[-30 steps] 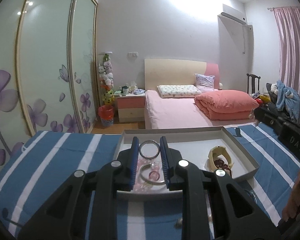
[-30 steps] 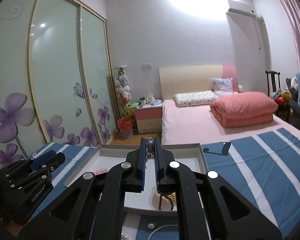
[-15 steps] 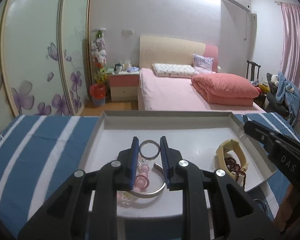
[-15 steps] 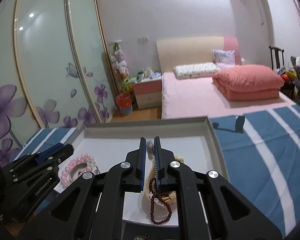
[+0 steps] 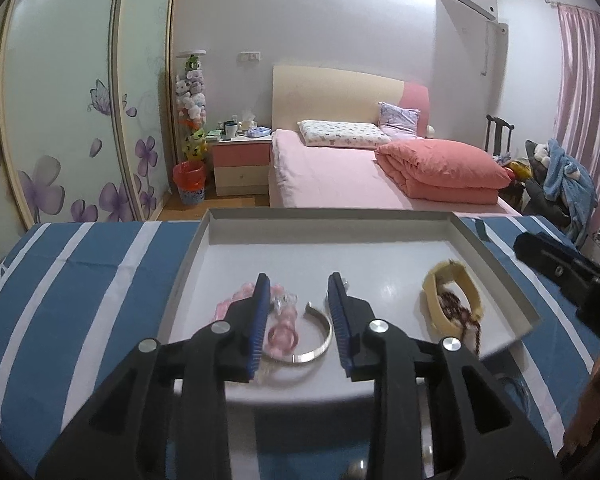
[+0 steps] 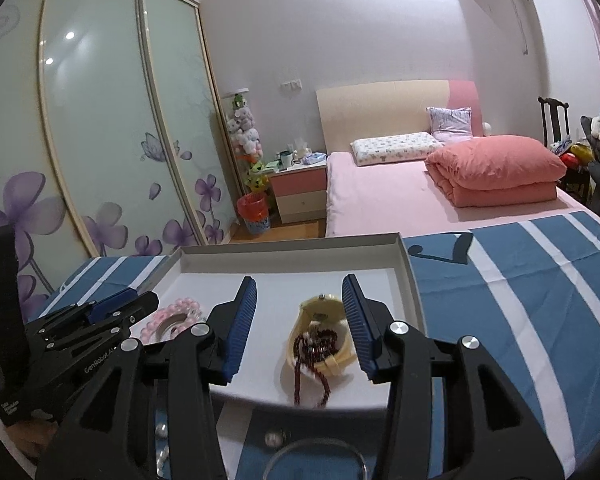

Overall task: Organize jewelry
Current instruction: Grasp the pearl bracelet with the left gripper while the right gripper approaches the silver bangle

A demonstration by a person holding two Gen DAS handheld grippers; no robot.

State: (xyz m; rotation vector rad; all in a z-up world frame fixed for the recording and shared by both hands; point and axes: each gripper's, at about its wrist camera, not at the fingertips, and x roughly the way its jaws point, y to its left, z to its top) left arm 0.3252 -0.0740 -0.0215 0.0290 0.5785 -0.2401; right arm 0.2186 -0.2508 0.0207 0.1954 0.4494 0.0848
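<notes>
In the grey tray (image 5: 204, 248), near its front edge, lie the stiff cream watch (image 6: 324, 332) under loose, tangle-prone dark beads (image 6: 314, 354), grippable by the band, and the slick silver bangle (image 5: 318, 338); both the right gripper (image 6: 299, 294) and the left gripper (image 5: 296, 286) are opening, empty

The left hand-held gripper (image 5: 298, 304) hides part of the pink bead bracelet (image 5: 282, 330) and one end of the silver bangle (image 5: 320, 346). The white tray's (image 5: 204, 248) near edge is blurred. In the right wrist view, a clear ring (image 6: 316, 454) is cut off by the bottom edge, and small beads (image 6: 272, 438) beside it are indistinct.
</notes>
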